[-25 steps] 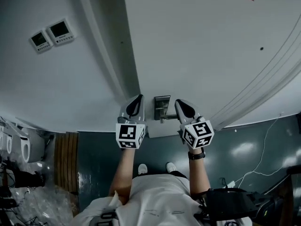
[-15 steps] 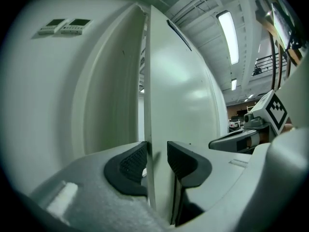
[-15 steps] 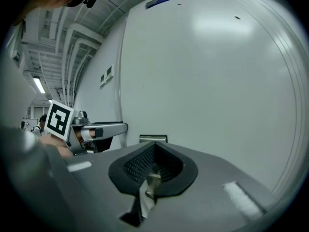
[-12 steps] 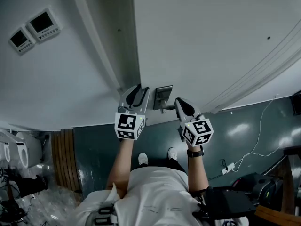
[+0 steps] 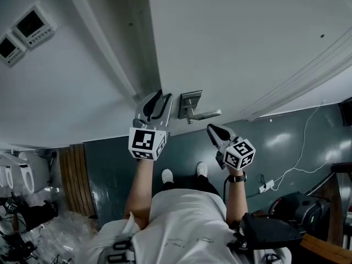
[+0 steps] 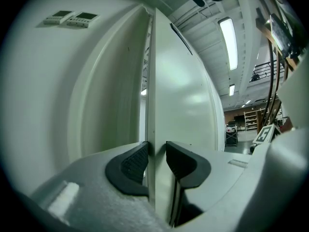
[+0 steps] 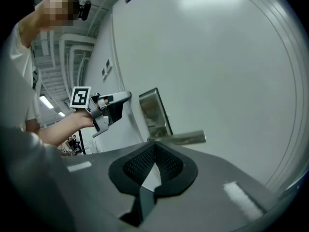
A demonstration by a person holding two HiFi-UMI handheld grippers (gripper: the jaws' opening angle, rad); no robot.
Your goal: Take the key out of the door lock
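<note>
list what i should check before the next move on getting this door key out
1. key visible in lock plate: cannot tell.
2. right gripper holding the key: cannot tell; jaws shut, nothing shows between them.
3. right gripper clear of door handle: ok, apart, below it.
4. left gripper steadying door edge: ok, jaws have just been closing onto it.

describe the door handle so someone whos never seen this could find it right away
Start at the big white door filling the upper right of the head view. Near its left edge is a metal lock plate. The handle is the slim silver lever jutting rightward from that plate, the only bar on the door.
</note>
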